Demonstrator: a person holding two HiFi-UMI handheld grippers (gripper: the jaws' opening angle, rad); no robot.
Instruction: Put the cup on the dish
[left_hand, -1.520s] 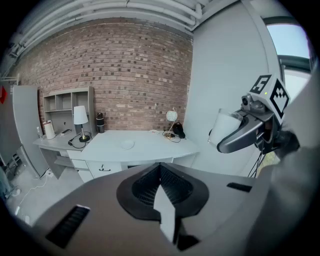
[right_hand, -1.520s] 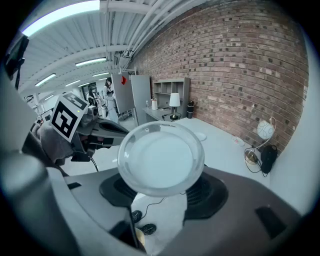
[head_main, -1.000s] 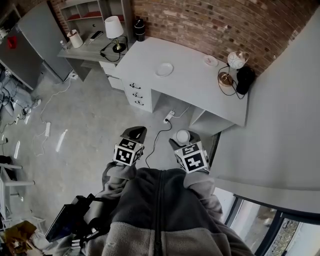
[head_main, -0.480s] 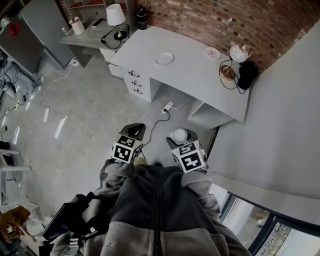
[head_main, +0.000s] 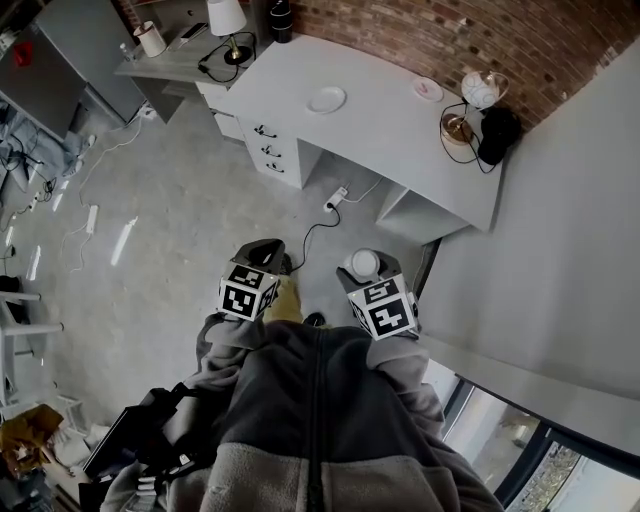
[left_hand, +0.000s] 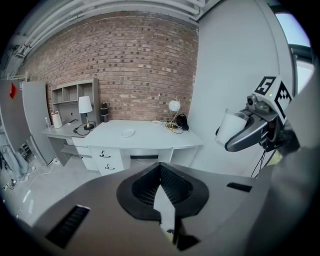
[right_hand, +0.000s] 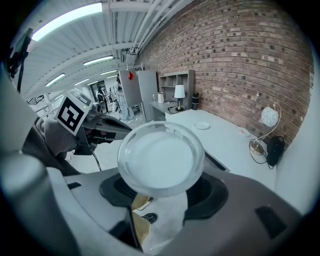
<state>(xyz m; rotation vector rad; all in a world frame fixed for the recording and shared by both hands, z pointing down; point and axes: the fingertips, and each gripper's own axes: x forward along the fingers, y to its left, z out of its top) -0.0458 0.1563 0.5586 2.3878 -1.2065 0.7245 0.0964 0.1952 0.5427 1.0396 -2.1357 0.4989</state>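
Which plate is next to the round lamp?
The small dish by the brick wall; the bigger white plate lies farther left of the round lamp.

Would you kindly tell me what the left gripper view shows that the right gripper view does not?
Only the left gripper view: the left gripper with its fingers closed on nothing, and the right gripper side-on, gripping the cup. Only the right gripper view: the cup's open mouth, the left gripper alongside, the ceiling lights. Both: the desk, the dish on it, the brick wall.
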